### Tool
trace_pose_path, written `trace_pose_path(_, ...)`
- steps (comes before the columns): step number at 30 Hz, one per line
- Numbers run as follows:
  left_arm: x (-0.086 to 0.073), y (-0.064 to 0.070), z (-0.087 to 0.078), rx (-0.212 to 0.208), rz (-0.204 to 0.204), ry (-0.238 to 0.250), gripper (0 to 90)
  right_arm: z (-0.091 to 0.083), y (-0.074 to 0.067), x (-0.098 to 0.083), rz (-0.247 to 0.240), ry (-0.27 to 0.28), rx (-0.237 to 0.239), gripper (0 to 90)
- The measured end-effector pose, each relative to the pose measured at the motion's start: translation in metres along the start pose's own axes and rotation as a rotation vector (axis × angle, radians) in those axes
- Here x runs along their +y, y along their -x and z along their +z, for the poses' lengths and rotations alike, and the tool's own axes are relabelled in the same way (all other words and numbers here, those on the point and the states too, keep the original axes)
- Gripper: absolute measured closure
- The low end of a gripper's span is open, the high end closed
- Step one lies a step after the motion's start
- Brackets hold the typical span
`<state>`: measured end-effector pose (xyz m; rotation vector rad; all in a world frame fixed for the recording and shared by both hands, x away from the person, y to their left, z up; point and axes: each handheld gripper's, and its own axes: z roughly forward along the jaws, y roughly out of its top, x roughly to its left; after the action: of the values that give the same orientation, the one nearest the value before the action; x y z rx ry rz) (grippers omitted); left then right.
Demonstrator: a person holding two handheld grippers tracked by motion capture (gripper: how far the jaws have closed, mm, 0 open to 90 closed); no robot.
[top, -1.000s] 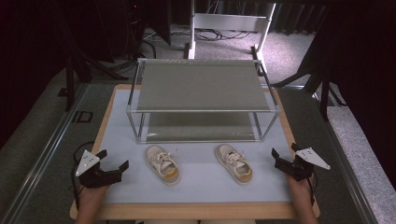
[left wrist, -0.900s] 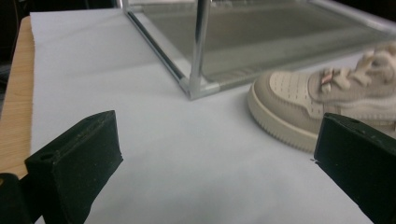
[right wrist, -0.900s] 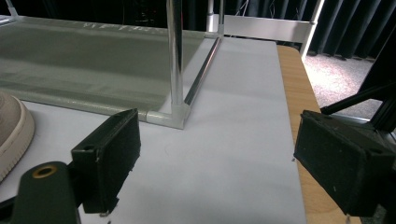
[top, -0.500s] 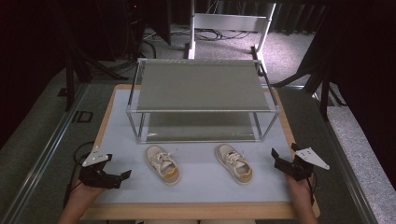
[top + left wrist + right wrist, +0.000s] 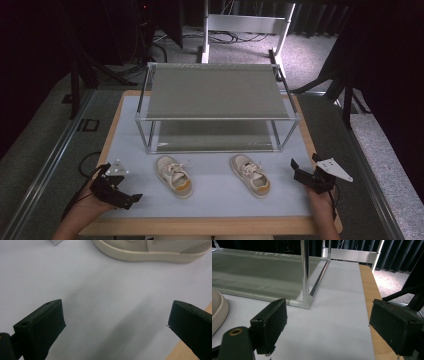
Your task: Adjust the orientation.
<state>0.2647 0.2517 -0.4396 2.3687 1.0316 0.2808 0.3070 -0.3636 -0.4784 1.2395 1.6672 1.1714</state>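
Two beige shoes with tan heels lie on the white mat in front of a metal rack (image 5: 215,95): the left shoe (image 5: 174,176) and the right shoe (image 5: 251,175). My left gripper (image 5: 131,200) sits low at the front left, open, jaws pointing right toward the left shoe. In the left gripper view it (image 5: 117,312) holds nothing, and the shoe's sole (image 5: 150,252) lies just beyond. My right gripper (image 5: 296,171) is open to the right of the right shoe. In the right gripper view it (image 5: 328,307) is empty, with the shoe's toe (image 5: 217,310) at the left edge.
The two-shelf rack with grey mesh shelves stands across the middle of the table; its front right post (image 5: 305,272) rises just ahead of my right gripper. The table's wooden edge (image 5: 200,226) runs along the front. Dark curtains and stands surround the table.
My left gripper has dropped back toward the front edge and turned its jaws to the right, toward the left shoe. The right gripper and both shoes have stayed put.
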Motion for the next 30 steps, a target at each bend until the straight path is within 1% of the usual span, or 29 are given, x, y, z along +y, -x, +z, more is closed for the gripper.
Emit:
trace_pose_path(2, 0.002, 0.001, -0.001, -0.005, 0.01, -0.036, 0.1, 0.0, 0.0, 0.0, -0.002, 0.001, -0.001, 14.1)
trace_pose_path(6, 0.006, 0.003, -0.002, -0.022, 0.047, -0.116, 0.9, 0.0, 0.0, 0.0, 0.0, 0.001, -0.001, 14.1)
trace_pose_path(8, 0.009, 0.004, -0.003, -0.023, 0.061, -0.141, 0.9, 0.0, 0.0, 0.0, 0.0, 0.001, -0.001, 14.1)
trace_pose_path(10, 0.012, 0.004, -0.005, -0.027, 0.059, -0.155, 0.9, 0.0, 0.0, 0.0, 0.001, 0.001, -0.001, 14.1)
trace_pose_path(12, 0.015, 0.005, -0.006, -0.027, 0.062, -0.185, 0.9, 0.0, 0.0, 0.0, 0.002, 0.0, -0.002, 14.1)
trace_pose_path(13, 0.017, 0.005, -0.006, -0.034, 0.05, -0.202, 0.9, 0.0, 0.0, 0.0, 0.002, 0.0, -0.001, 14.1)
trace_pose_path(14, 0.018, 0.005, -0.006, -0.042, 0.049, -0.217, 0.9, 0.0, 0.0, 0.0, 0.003, 0.0, 0.0, 14.1)
trace_pose_path(17, 0.023, 0.007, -0.005, -0.043, 0.058, -0.274, 0.9, 0.0, 0.0, 0.0, 0.005, -0.003, 0.003, 14.1)
trace_pose_path(21, 0.028, 0.009, -0.004, -0.067, 0.075, -0.332, 0.9, 0.0, 0.0, 0.0, 0.003, -0.003, 0.004, 14.1)
trace_pose_path(22, 0.028, 0.009, -0.004, -0.067, 0.075, -0.332, 0.9, 0.0, 0.0, 0.0, 0.003, -0.003, 0.004, 14.1)
trace_pose_path(24, 0.031, 0.012, -0.004, -0.078, 0.078, -0.37, 0.9, 0.0, 0.0, 0.0, 0.003, -0.006, 0.003, 14.1)
trace_pose_path(26, 0.033, 0.013, -0.005, -0.083, 0.074, -0.388, 0.9, 0.0, 0.0, 0.0, 0.002, -0.005, 0.005, 14.1)
trace_pose_path(27, 0.034, 0.014, -0.005, -0.096, 0.064, -0.402, 0.9, 0.0, 0.0, 0.0, 0.003, -0.006, 0.005, 14.1)
trace_pose_path(29, 0.034, 0.014, -0.005, -0.096, 0.064, -0.402, 0.9, 0.0, 0.0, 0.0, 0.004, -0.007, 0.006, 14.1)
trace_pose_path(30, 0.035, 0.015, -0.004, -0.098, 0.054, -0.439, 0.9, 0.0, 0.0, 0.0, 0.004, -0.007, 0.006, 14.1)
